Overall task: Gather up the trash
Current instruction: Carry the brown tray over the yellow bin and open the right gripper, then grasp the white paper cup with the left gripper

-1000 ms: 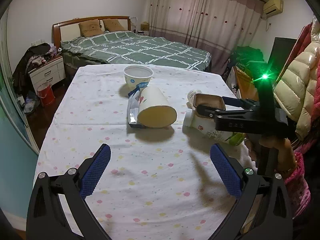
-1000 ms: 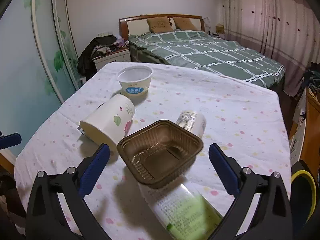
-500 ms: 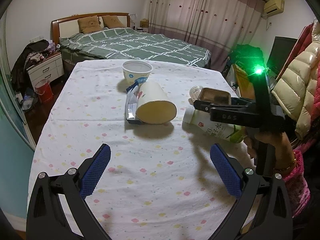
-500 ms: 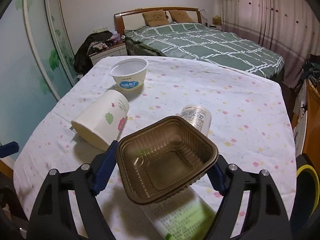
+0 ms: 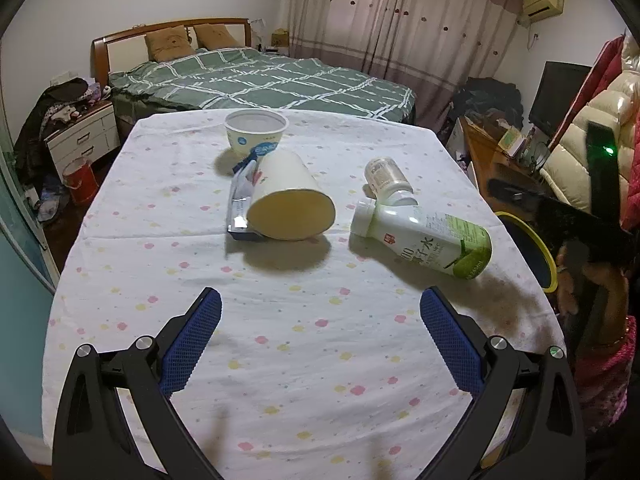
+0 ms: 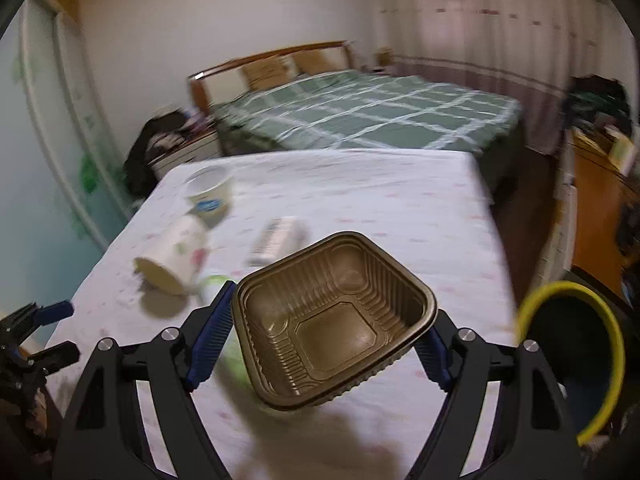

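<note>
- Step in hand, as I judge it: carrying the brown plastic tray (image 6: 336, 320) off the desk (image 6: 400, 208) toward the yellow-rimmed bin (image 6: 576, 344), at 3 o'clock from the tray.
- Next move calls for holding the tray over the bin mouth, then releasing.
- Right gripper (image 6: 320, 344): jaws clamped on the tray's sides, tray clear of the desk.
- Left gripper (image 5: 320, 344): jaws wide apart, empty; the bottle (image 5: 424, 236) and paper cup (image 5: 290, 200) lie at 12 o'clock.

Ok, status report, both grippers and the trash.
Right gripper shut on brown tray, near yellow-rimmed bin. Left gripper open, empty. Cup, bottle lie on table. Nothing blocking.
</note>
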`<action>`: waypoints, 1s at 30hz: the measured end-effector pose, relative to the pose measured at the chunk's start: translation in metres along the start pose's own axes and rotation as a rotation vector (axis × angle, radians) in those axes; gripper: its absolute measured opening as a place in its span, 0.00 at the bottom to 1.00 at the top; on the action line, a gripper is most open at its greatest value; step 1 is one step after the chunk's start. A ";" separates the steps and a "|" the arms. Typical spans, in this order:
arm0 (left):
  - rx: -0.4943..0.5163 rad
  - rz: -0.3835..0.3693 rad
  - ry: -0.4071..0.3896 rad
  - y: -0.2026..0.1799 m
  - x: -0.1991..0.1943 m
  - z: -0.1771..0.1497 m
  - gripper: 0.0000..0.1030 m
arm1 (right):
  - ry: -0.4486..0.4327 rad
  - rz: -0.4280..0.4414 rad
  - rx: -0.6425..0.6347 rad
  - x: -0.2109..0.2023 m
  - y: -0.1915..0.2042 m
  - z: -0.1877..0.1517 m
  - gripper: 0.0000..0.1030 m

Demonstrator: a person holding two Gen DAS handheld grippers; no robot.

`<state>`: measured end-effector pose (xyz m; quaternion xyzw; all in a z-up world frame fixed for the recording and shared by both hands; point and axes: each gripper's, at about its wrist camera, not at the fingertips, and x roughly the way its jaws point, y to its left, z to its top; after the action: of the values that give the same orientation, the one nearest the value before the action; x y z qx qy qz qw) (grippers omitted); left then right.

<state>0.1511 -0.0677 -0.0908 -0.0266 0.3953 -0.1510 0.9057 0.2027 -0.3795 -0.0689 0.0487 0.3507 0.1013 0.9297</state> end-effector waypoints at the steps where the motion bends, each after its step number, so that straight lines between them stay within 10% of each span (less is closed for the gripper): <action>1: 0.003 -0.001 0.003 -0.002 0.002 0.000 0.95 | -0.007 -0.020 0.018 -0.005 -0.011 -0.001 0.74; 15: 0.070 -0.019 0.039 -0.042 0.022 0.008 0.95 | 0.068 -0.372 0.309 -0.011 -0.187 -0.055 0.75; 30: 0.054 0.081 0.062 -0.036 0.047 0.032 0.95 | 0.115 -0.466 0.334 0.013 -0.220 -0.075 0.89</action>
<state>0.1956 -0.1179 -0.0962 0.0185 0.4195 -0.1257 0.8988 0.1964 -0.5896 -0.1683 0.1137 0.4164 -0.1715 0.8856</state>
